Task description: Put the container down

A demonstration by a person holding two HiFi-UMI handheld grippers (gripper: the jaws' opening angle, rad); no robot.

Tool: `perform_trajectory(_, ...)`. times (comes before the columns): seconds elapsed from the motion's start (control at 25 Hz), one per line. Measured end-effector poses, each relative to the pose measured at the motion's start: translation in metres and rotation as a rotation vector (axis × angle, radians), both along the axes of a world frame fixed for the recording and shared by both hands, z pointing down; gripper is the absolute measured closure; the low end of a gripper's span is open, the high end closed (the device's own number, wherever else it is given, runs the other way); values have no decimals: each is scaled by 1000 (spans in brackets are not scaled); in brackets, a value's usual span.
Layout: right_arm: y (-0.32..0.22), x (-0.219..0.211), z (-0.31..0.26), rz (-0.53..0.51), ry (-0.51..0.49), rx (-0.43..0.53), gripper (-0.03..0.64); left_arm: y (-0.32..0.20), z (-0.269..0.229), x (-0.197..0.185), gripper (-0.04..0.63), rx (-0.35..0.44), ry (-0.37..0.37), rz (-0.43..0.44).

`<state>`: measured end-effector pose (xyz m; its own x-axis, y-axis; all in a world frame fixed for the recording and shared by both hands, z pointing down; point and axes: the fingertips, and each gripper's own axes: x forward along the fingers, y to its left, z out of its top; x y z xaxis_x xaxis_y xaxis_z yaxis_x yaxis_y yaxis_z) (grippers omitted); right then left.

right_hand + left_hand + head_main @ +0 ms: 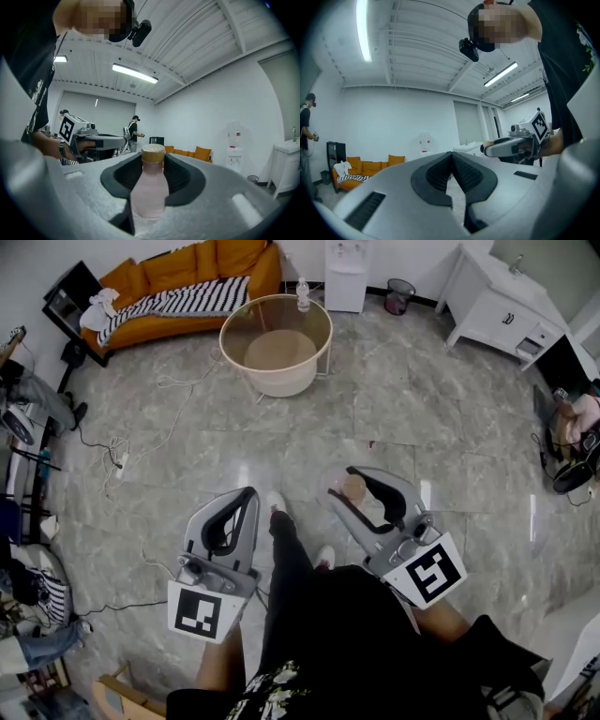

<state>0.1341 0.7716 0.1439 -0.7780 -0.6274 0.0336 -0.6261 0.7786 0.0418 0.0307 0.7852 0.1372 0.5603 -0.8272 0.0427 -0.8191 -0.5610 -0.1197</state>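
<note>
The container is a small pale-pink bottle [149, 187] with a tan cap, standing upright between the jaws of my right gripper [152, 161], which is shut on it. In the head view the bottle [353, 488] shows at the tips of the right gripper [352, 479], held high over the floor in front of the person's legs. My left gripper [246, 498] hovers beside it to the left. Its jaws meet at the tips with nothing between them [451, 157]. Each gripper appears in the other's view: the right gripper [513, 145] and the left gripper [89, 138].
A round glass-topped table [222, 334] stands ahead with a clear bottle [303, 294] on its far rim. Behind it are an orange sofa [178, 287], a water dispenser [347, 273], a bin [400, 294] and a white cabinet [497, 301]. Cables [122, 460] trail at left. A person [133, 133] stands far off.
</note>
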Motion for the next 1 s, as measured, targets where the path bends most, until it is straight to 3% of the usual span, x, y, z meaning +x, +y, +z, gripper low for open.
perform_trajectory(0.4,-44,-29,-2,-13,-2,13,482,-44,-2,-29,583,10,-5,-10)
perform_trajectory(0.76,-117,-54,-6,-42,4,11,483,-114,-2,-52,583,-4,-19,-30)
perform_trajectory(1.0,-161,-86,-12,-75,25,22,482,-163,-9,-82,583,22,19,-61)
